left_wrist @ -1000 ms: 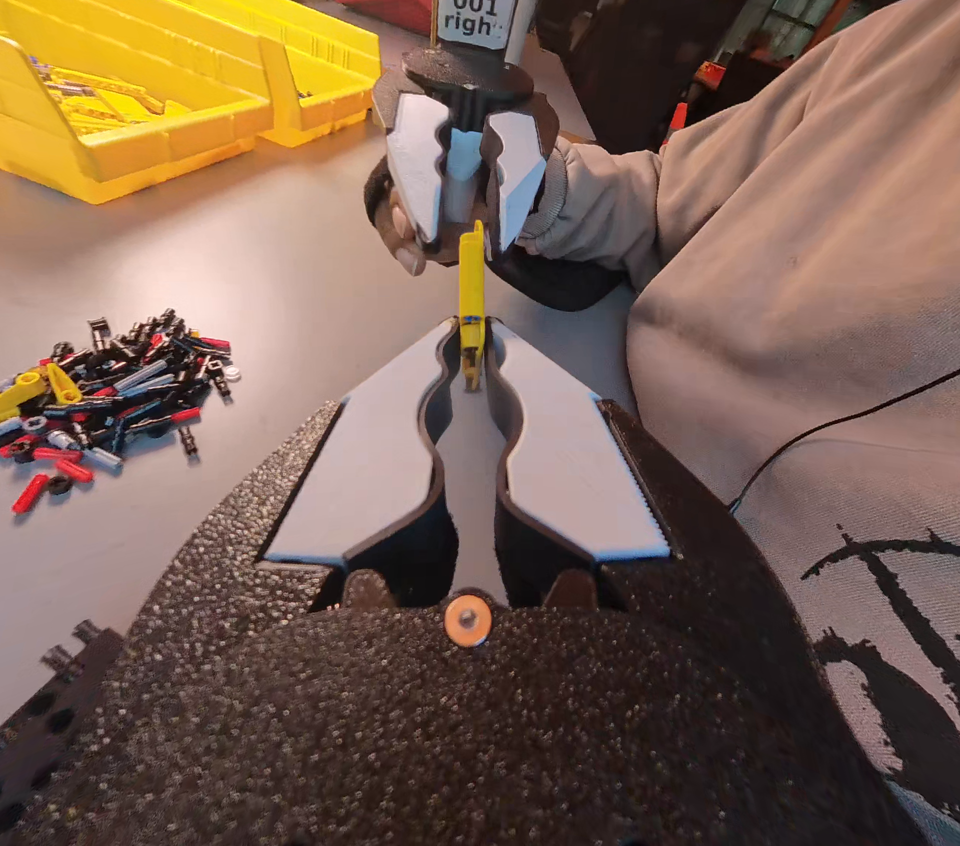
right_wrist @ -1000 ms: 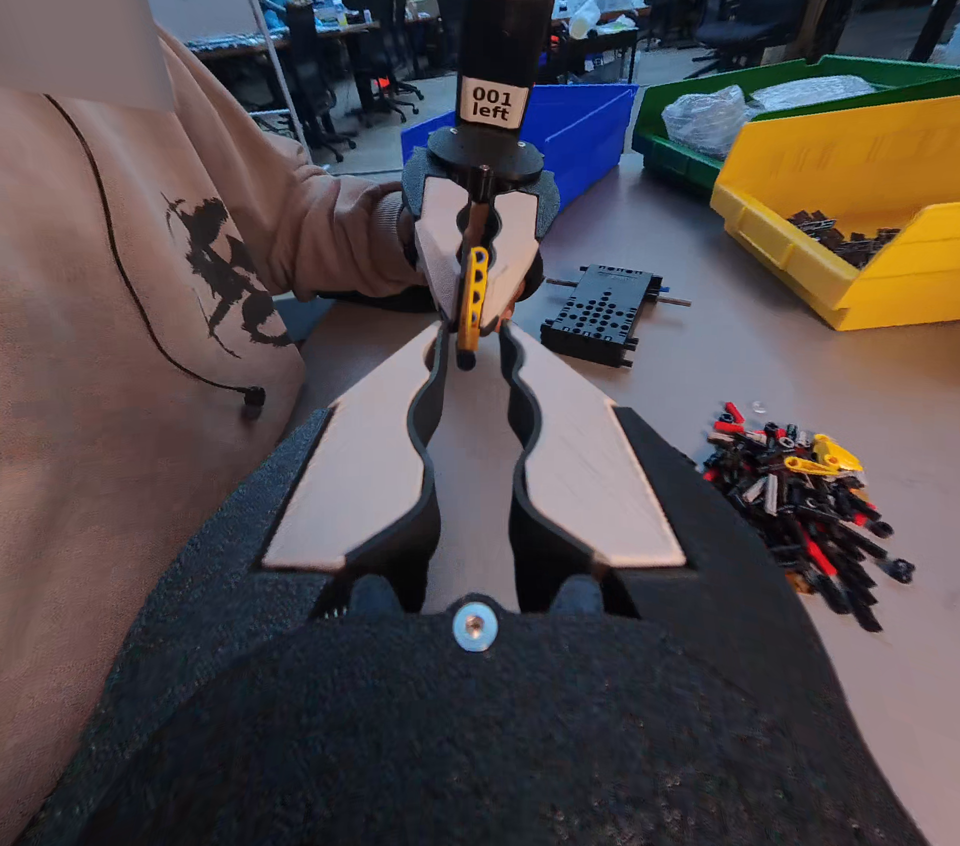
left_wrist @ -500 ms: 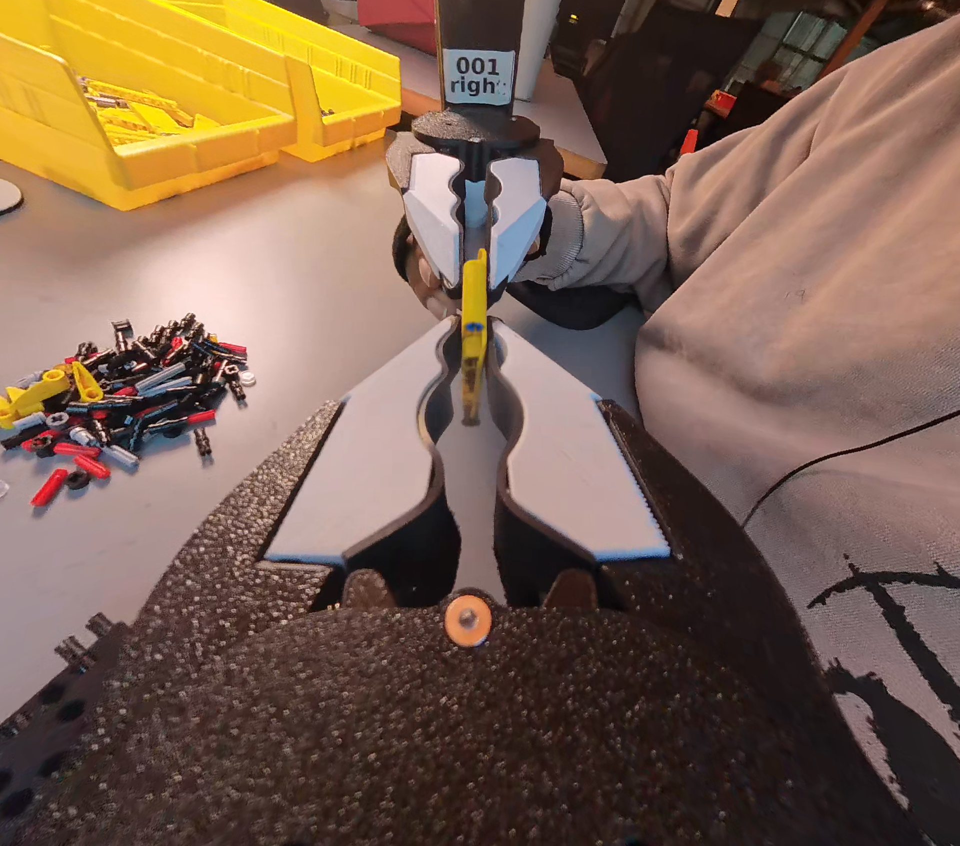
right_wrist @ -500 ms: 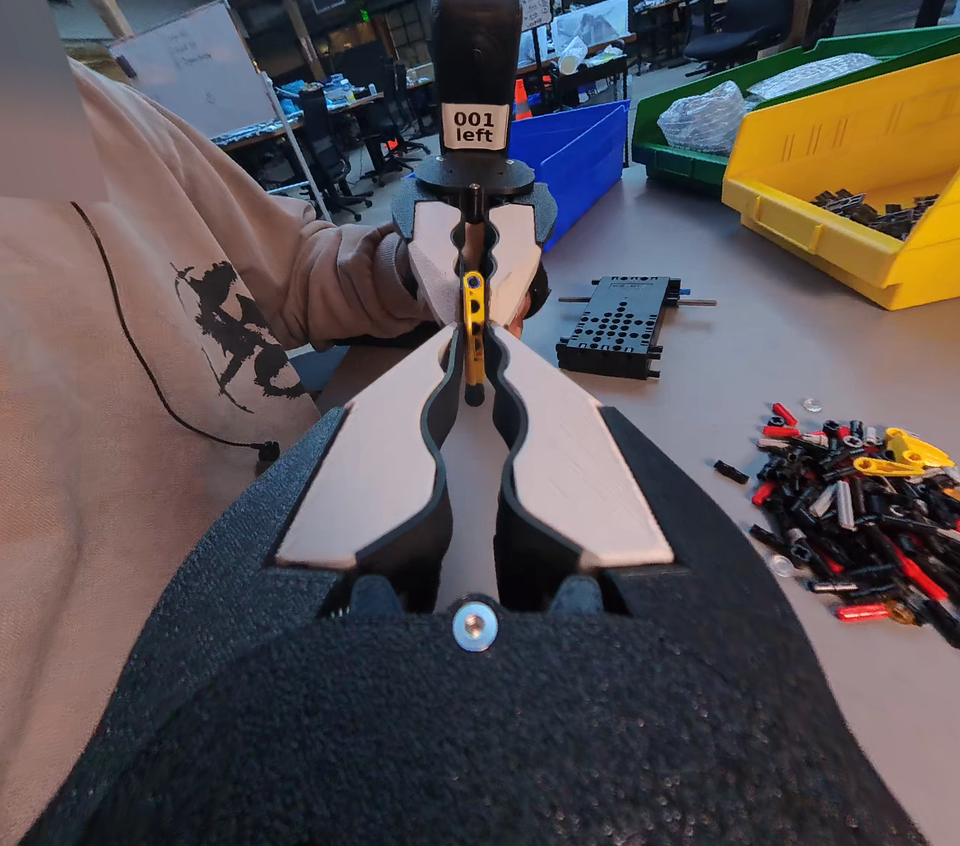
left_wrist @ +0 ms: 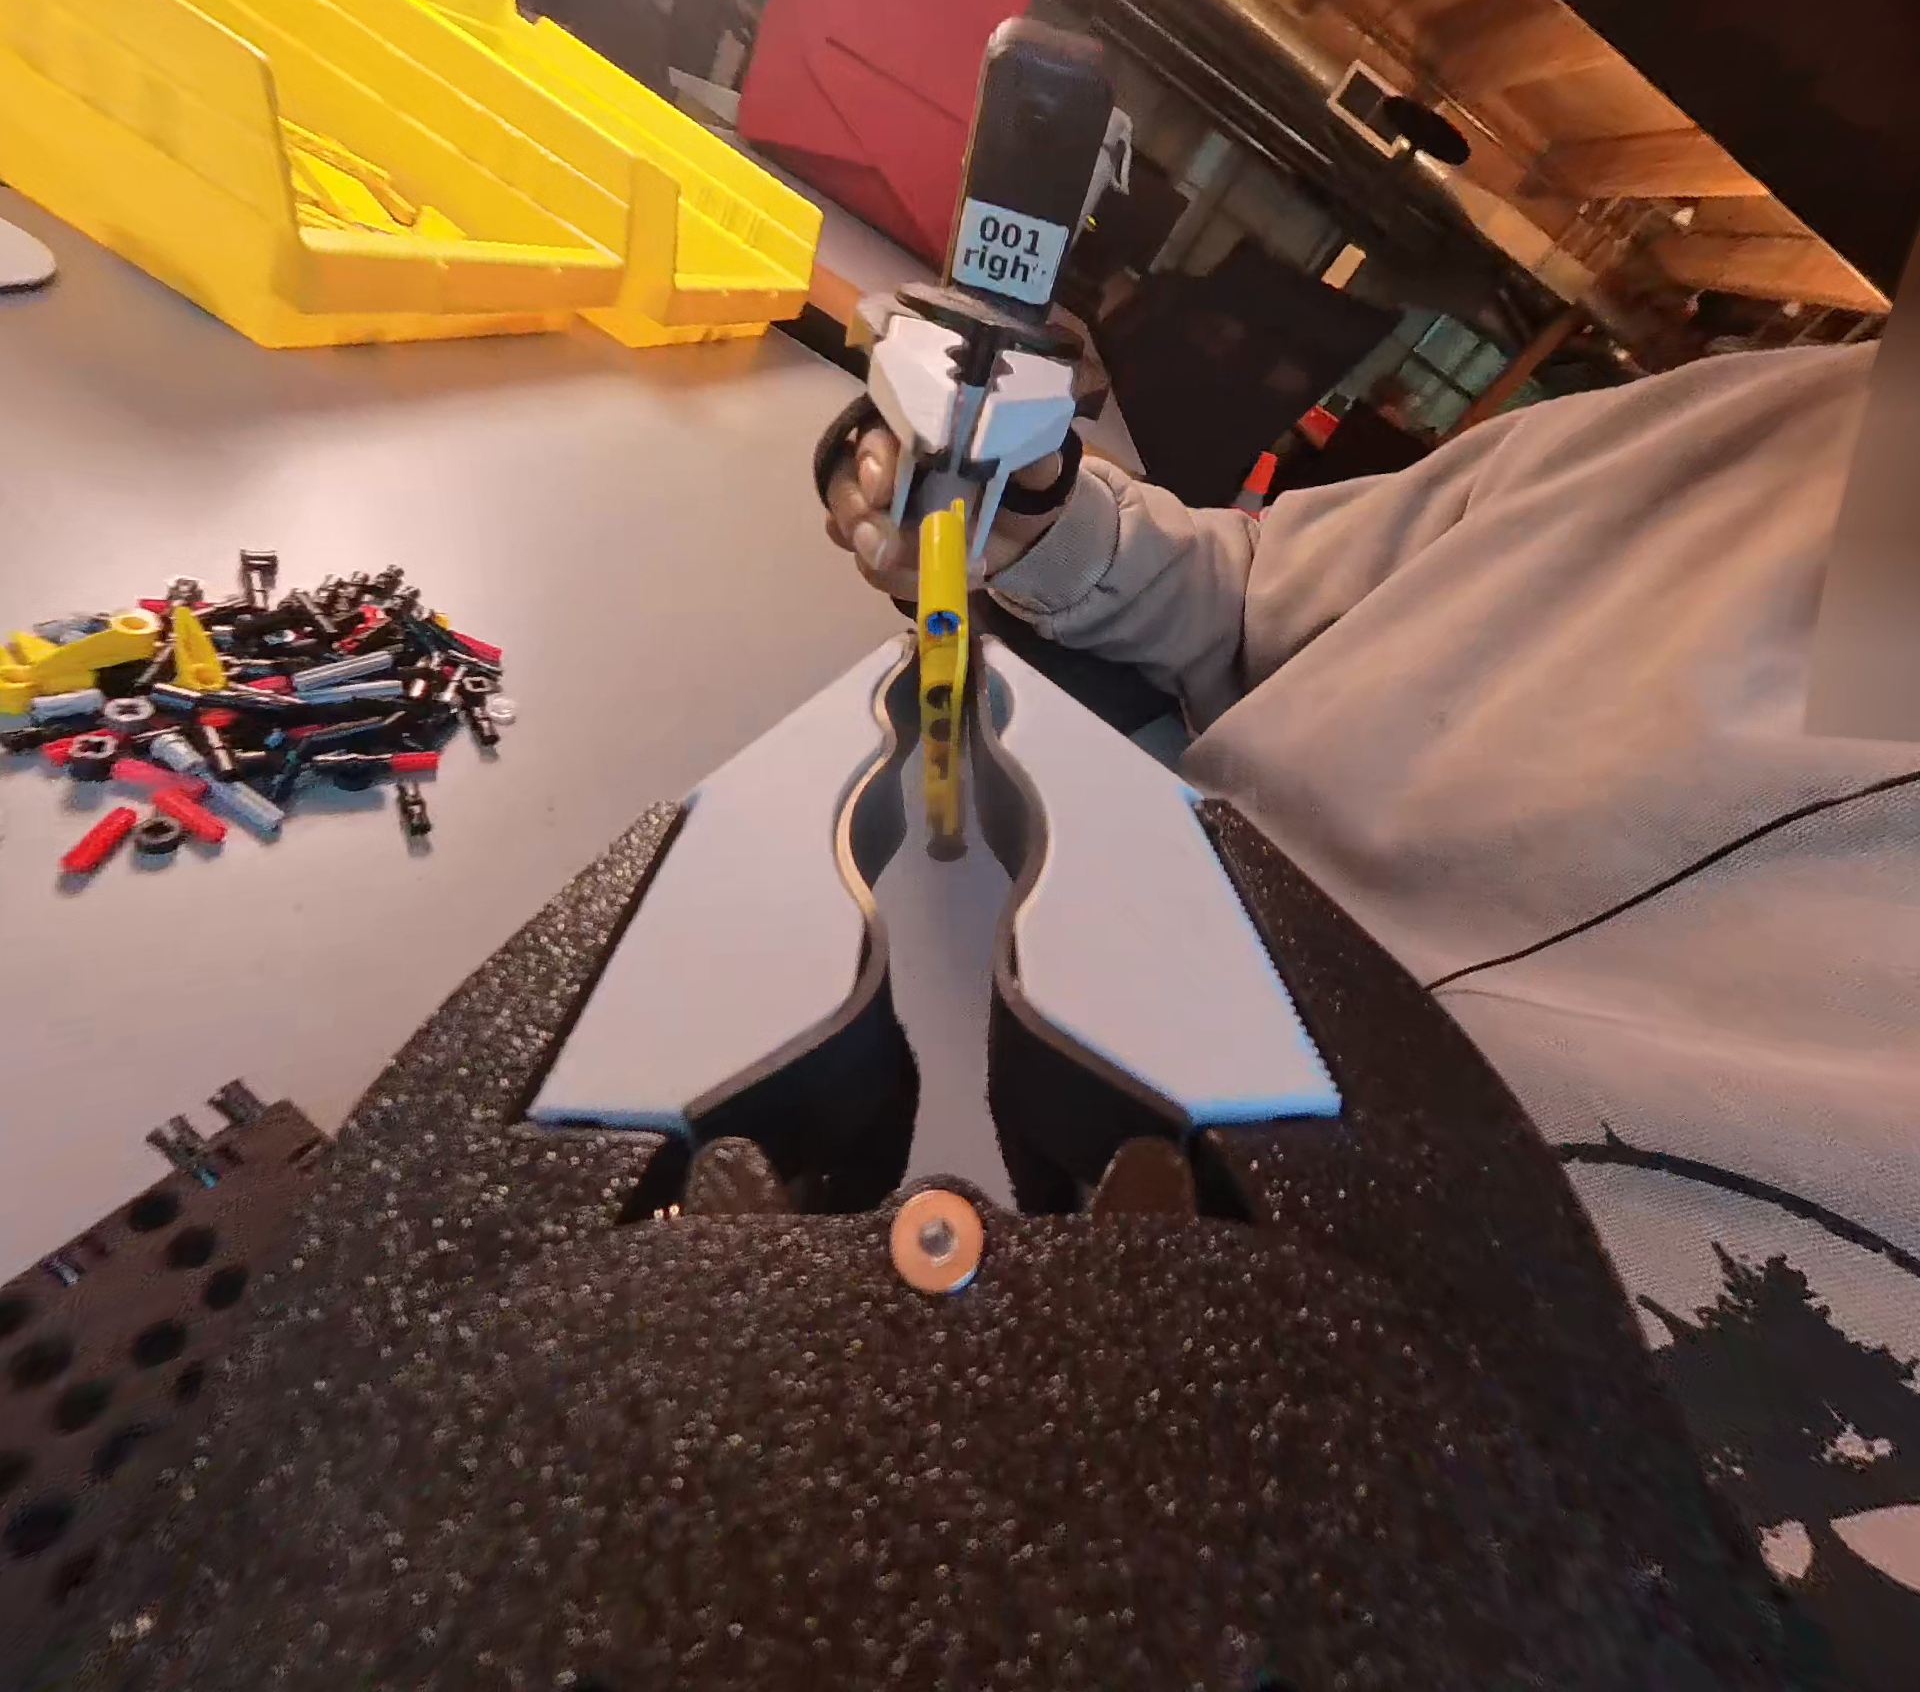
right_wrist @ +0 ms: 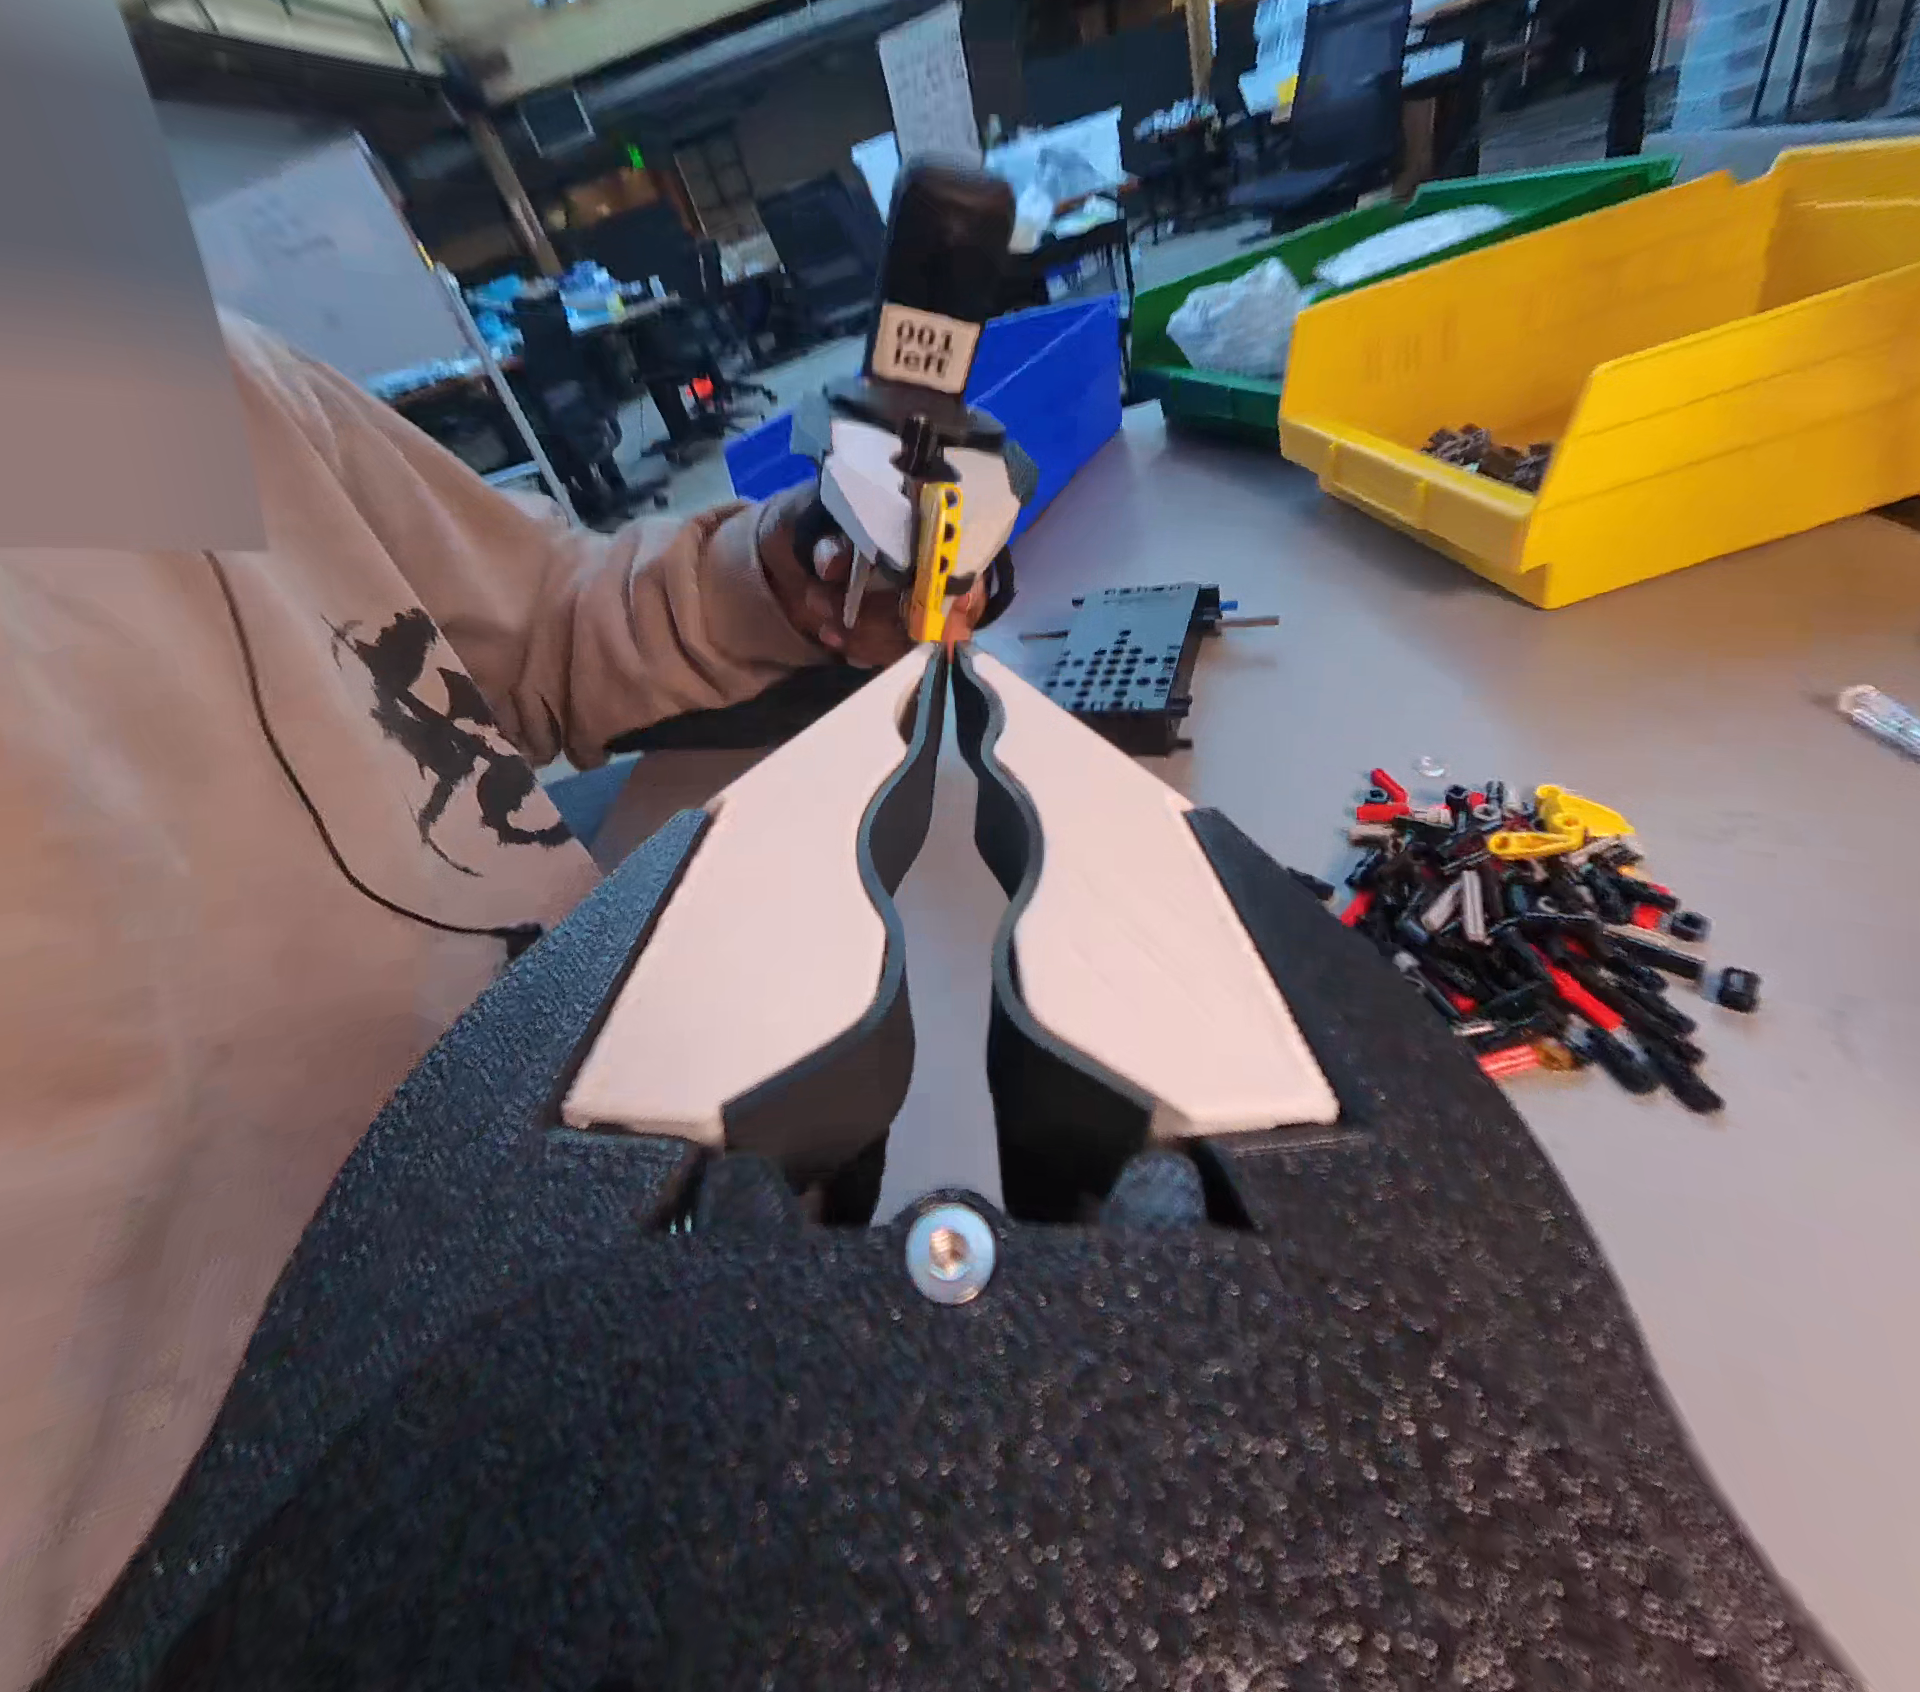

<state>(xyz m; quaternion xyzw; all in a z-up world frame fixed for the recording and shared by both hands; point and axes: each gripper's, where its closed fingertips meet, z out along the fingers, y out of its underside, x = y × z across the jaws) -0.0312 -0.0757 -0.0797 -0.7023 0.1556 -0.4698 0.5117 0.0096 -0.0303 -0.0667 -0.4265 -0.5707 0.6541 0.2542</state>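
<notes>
Left gripper point(left_wrist: 940, 671) pinches the yellow beam point(left_wrist: 941, 572); right gripper point(right_wrist: 945, 657), tips closed together, meets the beam's far end, hold unclear.

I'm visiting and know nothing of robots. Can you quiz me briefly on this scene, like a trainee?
1. True or false: the left gripper is shut on the yellow plastic beam with holes.
2. Which plastic bin holds dark parts? A yellow bin, B blue, C green.
3. The pile of small black, red and grey plastic pieces lies on the grey ____.
Key: 1 true; 2 A; 3 table.
</notes>
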